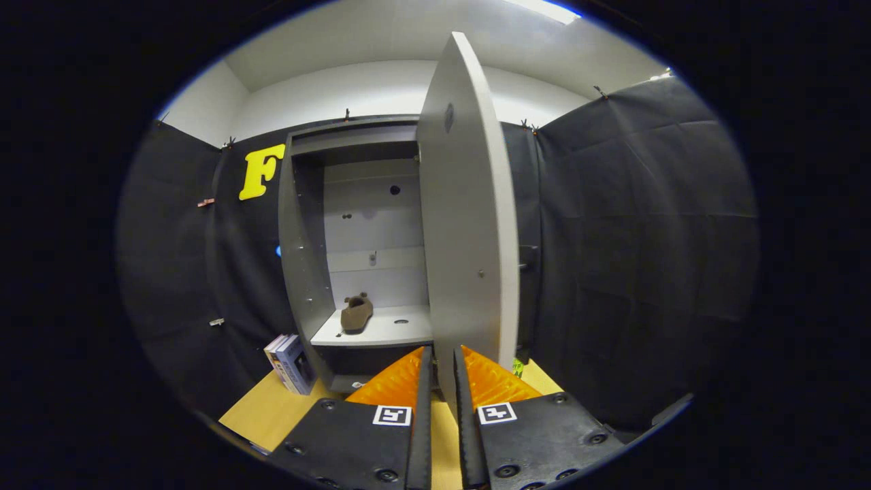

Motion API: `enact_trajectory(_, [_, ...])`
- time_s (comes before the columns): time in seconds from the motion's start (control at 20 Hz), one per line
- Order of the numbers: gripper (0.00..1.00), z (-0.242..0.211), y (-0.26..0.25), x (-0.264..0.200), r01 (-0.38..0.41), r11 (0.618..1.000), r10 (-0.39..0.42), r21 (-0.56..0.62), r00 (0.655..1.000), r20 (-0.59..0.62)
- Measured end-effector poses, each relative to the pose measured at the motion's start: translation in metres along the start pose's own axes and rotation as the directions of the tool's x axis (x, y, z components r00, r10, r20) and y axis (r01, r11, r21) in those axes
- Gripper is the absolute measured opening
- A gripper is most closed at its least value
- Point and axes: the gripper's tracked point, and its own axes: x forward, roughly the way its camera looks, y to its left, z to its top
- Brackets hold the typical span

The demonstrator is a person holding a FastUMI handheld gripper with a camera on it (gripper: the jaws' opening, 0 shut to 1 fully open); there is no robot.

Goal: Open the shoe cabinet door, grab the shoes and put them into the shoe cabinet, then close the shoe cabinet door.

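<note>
Claw pinches open cabinet door (bottom edge).

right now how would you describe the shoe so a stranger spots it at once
Find the grey shoe cabinet, its door swung open with its bottom edge between the gripper fingers. On its pale shelf lies a brown shoe, the only thing there.

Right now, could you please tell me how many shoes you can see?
1: a brown shoe on the cabinet shelf, beyond the tongs, which grip the open door. The door may hide others.
</note>
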Motion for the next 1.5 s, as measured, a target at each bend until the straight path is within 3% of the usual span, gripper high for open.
enact_trajectory(0.45, [0.21, -0.113, 0.076, 0.037, -0.131, 0.991, 0.123, -0.014, 0.960, -0.251])
enact_trajectory(0.65, [0.21, -0.189, 0.105, 0.047, -0.157, 0.988, 0.140, -0.006, 0.896, -0.422])
enact_trajectory(0.85, [0.21, -0.246, 0.119, 0.051, -0.132, 0.991, 0.120, 0.017, 0.835, -0.537])
enact_trajectory(1.2, [0.21, -0.337, 0.129, 0.055, -0.082, 0.996, 0.046, -0.024, 0.752, -0.657])
enact_trajectory(1.5, [0.21, -0.414, 0.131, 0.051, -0.068, 0.997, 0.014, -0.041, 0.655, -0.756])
